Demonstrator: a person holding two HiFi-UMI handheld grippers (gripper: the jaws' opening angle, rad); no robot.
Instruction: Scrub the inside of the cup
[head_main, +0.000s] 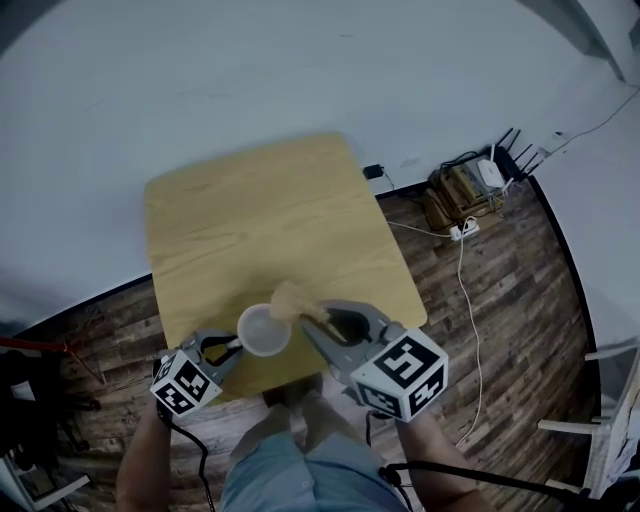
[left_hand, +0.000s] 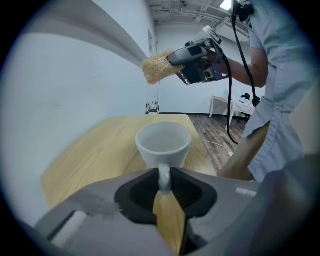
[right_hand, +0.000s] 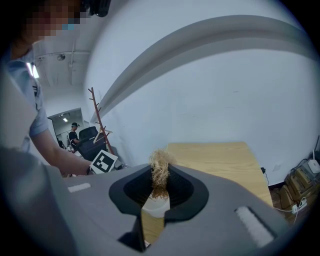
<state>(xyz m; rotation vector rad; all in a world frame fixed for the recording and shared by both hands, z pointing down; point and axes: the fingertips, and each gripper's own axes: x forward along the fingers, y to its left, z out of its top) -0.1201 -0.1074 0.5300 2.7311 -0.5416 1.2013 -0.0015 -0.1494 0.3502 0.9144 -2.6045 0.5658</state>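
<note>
A white cup stands upright over the near part of the wooden table. My left gripper is shut on its handle, which is pinched between the jaws; the cup shows its bare inside. My right gripper is shut on a tan fibrous scrubber, held just right of and above the cup's rim. In the left gripper view the scrubber hangs high above the cup, outside it. In the right gripper view the scrubber sticks up between the jaws, with the cup below.
The person's legs are close to the table's near edge. A cable runs over the wood floor to a power strip and boxes by the wall at right. A coat stand is far off at left.
</note>
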